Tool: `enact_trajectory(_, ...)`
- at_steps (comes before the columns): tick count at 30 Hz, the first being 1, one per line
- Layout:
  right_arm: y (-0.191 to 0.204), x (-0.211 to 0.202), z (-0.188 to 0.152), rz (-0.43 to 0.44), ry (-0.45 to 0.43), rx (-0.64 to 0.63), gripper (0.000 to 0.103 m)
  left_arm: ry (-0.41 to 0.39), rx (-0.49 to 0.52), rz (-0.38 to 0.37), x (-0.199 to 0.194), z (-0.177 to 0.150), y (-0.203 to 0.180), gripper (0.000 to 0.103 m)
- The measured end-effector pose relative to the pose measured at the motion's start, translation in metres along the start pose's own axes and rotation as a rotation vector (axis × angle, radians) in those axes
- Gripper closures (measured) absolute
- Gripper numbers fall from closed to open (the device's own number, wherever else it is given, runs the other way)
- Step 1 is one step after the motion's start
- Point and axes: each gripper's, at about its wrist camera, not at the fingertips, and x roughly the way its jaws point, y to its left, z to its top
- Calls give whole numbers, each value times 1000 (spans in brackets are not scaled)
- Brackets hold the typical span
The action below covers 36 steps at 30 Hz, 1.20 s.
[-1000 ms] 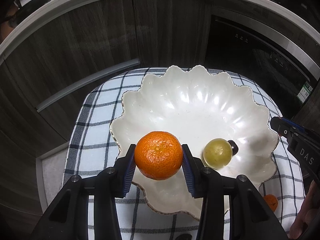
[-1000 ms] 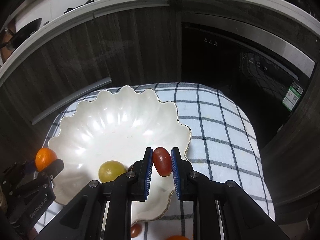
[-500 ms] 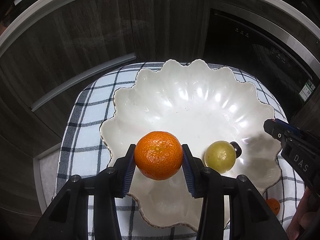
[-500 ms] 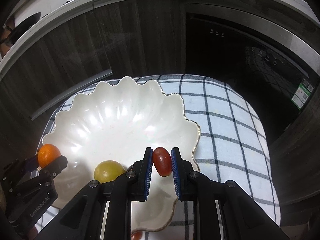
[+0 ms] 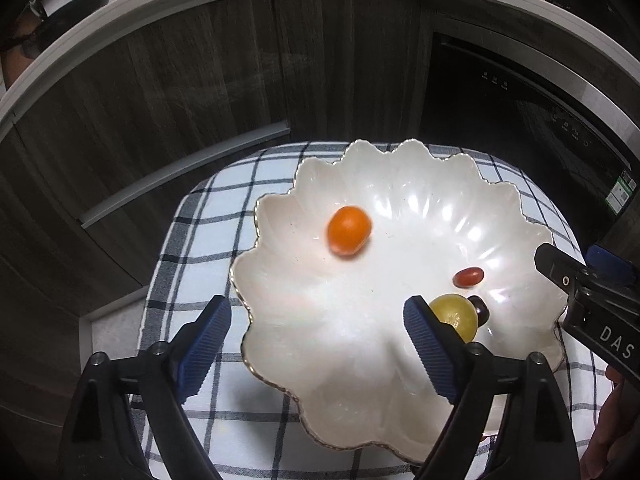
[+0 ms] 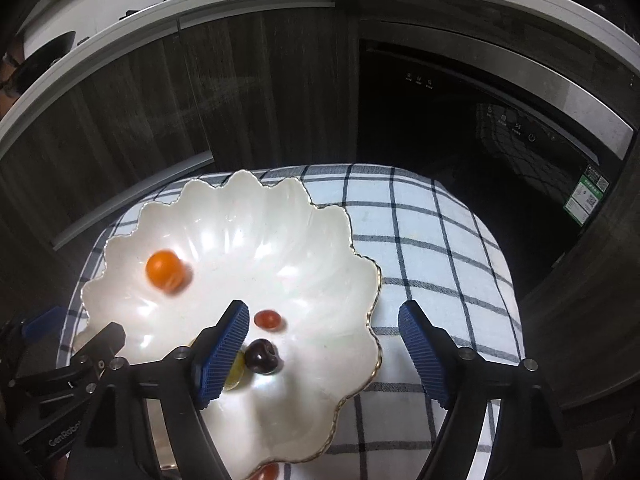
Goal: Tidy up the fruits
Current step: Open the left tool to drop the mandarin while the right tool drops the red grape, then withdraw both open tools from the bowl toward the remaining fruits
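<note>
A white scalloped bowl sits on a checked cloth. In it lie a blurred orange tangerine, a red cherry tomato, a yellow-green grape and a dark cherry. My left gripper is open and empty over the bowl's near left rim. My right gripper is open and empty over the bowl's right rim; it also shows in the left wrist view.
The checked cloth covers a small table in front of dark wood cabinets and a dark appliance. A red fruit lies on the cloth by the bowl's near edge.
Both grippers have opened. The tangerine has left the left gripper and the cherry tomato has left the right one; both now lie in the bowl, the tangerine still moving.
</note>
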Motion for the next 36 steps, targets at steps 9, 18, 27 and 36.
enact_trajectory(9, 0, -21, 4, 3, -49, -1, 21, -21, -8, -9, -17, 3, 1, 13)
enact_trajectory(18, -3, -38, 3, -8, -70, 0, 21, -40, -7, -24, -36, 0, -2, 13)
enact_trajectory(27, -6, -54, -5, -9, -91, -3, 21, -65, 11, -29, -54, -6, -5, 13)
enact_trajectory(36, -8, -72, -15, -6, -112, -5, 21, -88, 30, -36, -71, -14, -8, 13)
